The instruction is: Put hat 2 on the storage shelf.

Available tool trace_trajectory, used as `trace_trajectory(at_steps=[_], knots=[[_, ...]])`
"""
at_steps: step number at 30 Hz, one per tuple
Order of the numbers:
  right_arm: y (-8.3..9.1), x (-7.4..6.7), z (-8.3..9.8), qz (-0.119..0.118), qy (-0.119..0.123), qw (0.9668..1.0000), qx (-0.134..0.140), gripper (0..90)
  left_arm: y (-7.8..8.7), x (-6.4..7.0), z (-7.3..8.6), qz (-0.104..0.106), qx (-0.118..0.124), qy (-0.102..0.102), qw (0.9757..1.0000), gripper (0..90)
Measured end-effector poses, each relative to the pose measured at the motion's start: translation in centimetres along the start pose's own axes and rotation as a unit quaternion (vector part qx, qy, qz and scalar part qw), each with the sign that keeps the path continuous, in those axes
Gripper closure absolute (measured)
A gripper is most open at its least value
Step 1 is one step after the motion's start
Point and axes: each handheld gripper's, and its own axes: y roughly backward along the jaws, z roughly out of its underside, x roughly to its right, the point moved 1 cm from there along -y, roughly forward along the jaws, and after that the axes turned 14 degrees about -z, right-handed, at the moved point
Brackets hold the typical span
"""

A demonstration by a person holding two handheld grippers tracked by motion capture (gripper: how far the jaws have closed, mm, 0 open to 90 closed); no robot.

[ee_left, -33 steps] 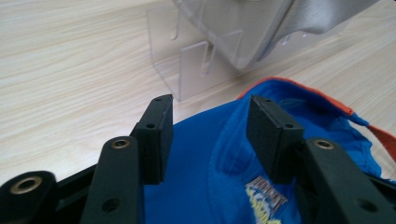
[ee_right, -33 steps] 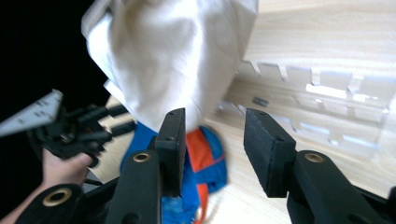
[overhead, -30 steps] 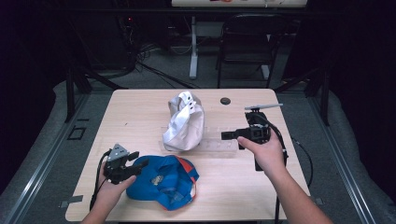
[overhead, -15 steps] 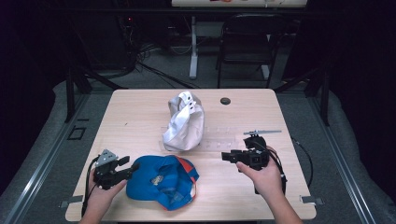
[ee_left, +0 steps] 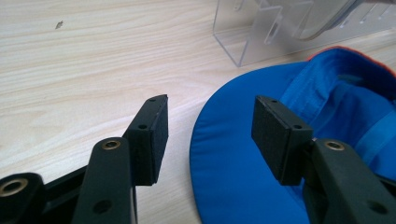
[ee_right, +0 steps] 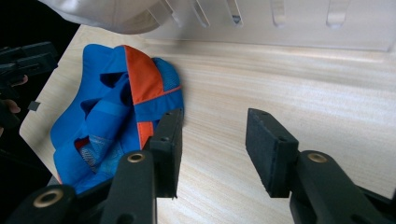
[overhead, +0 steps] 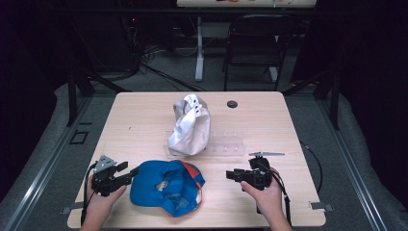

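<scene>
A blue cap (overhead: 166, 187) with an orange panel lies upside down near the table's front edge. My left gripper (overhead: 127, 172) stands open just left of it. In the left gripper view, the blue brim (ee_left: 233, 158) reaches in between the open jaws of the left gripper (ee_left: 210, 123), and the pads do not press on it. My right gripper (overhead: 232, 174) is low over the table, right of the cap and pointing at it. Its jaws have just been closing but stay open over bare wood (ee_right: 215, 140), with the cap (ee_right: 116, 116) off to the left.
A white cap (overhead: 190, 125) hangs on a clear acrylic rack (overhead: 226, 144) at mid-table; the rack (ee_left: 252, 32) stands just beyond the blue brim. A small black disc (overhead: 232, 104) lies at the back. A chair (overhead: 255, 43) stands behind the table.
My right gripper has come down from beside the white cap to just above the table, right of the blue cap. The left gripper has slid a little left, off the cap.
</scene>
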Motion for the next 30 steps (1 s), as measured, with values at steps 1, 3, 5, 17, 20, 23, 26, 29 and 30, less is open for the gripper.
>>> trace_trajectory(at_steps=[1, 3, 5, 17, 20, 23, 26, 29, 30], knots=[[0.0, 0.0, 0.0, 0.0, 0.0, 1.0, 0.0, 56.0, 0.0, 0.0, 0.0, 0.0, 0.0, 0.0, 1.0, 46.6], [-0.2, 0.2, 0.4, -0.004, -0.005, 1.0, -0.001, 55.4, -0.1, 0.0, 0.2, -0.001, 0.004, 0.004, 1.0, 46.6], [-0.6, 0.4, 0.7, -0.006, -0.005, 1.0, -0.005, 54.9, 0.0, -0.1, 0.2, -0.001, -0.003, 0.0, 1.0, 46.6], [-3.1, 0.0, 1.5, -0.029, 0.003, 0.9976, -0.063, 54.0, 0.4, 0.1, 1.1, -0.008, -0.004, -0.01, 0.9999, 46.6], [-4.2, -0.2, 1.7, -0.067, -0.022, 0.9959, -0.057, 54.0, 0.7, -0.1, 1.3, -0.013, -0.004, -0.008, 0.9999, 46.6], [-5.2, -0.3, 1.8, -0.094, -0.03, 0.9923, -0.075, 53.9, 0.8, -0.2, 1.6, -0.015, -0.004, -0.007, 0.9999, 46.6], [-6.3, -0.5, 2.0, -0.102, -0.039, 0.9893, -0.097, 54.0, 1.2, -0.4, 1.9, -0.02, -0.006, -0.006, 0.9998, 46.6], [-7.3, -0.6, 2.2, -0.113, -0.044, 0.9856, -0.117, 54.9, 1.5, -0.6, 2.2, -0.029, -0.011, -0.004, 0.9995, 46.6], [-7.5, -0.7, 2.2, -0.113, -0.04, 0.9846, -0.127, 55.2, 1.5, -0.8, 2.3, -0.031, -0.01, 0.001, 0.9995, 46.6]])
